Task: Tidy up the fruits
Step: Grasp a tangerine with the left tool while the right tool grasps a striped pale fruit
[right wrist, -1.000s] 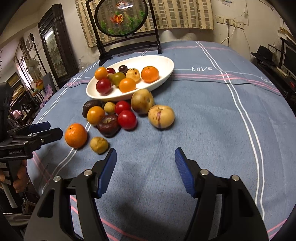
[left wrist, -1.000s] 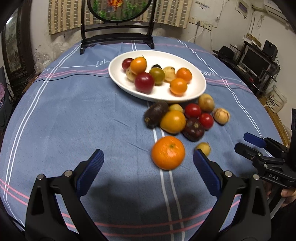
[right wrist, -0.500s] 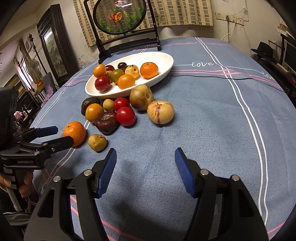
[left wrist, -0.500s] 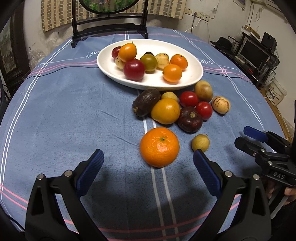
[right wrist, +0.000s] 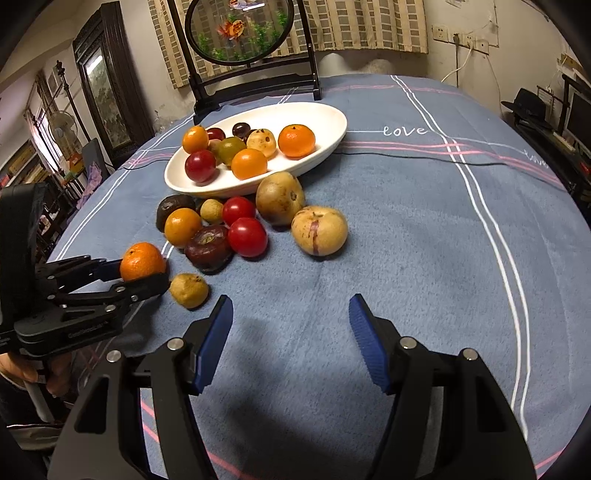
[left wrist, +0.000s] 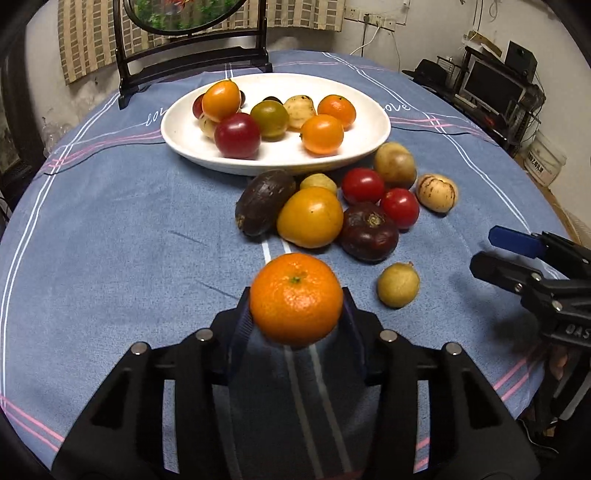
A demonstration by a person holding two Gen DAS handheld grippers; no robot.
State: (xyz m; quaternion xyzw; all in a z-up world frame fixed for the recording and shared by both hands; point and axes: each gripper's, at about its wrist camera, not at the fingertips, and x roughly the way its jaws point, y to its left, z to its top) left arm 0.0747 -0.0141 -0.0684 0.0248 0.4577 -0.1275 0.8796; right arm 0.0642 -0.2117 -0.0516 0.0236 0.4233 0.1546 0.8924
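Two fisheye views are curving the room's edges, so the dark cabinet (right wrist: 107,99) at the left and the monitor shelf (left wrist: 495,88) at the right are staying hard to read, and the round framed screen (right wrist: 240,31) behind the tabletop (right wrist: 424,240) is being cut off at the top in the left wrist view. Only fingers of the person's hand (right wrist: 40,373) are showing below the left gripper (left wrist: 296,299), the rest being cropped.

Its jaws have just been closing and are now pressing both sides of the mandarin (left wrist: 296,299), which sat free between wide-spread jaws a second ago; the pads are mostly hiding behind the fruit. From the right wrist view I cannot tell whether the mandarin is lifting off the cloth or touching it. The right gripper (right wrist: 291,332) is hanging where it was, jaws standing moderately apart over bare cloth with nothing between them.

A blue tablecloth with white and pink stripes and the word "love" is covering the round tabletop. The white oval plate (left wrist: 184,136) is sitting far back, carrying several fruits. Loose fruit is clustering just in front of it, among them a dark passion fruit (left wrist: 369,232), two red tomatoes and a small yellowish fruit (left wrist: 398,285) lying just beside the held mandarin.
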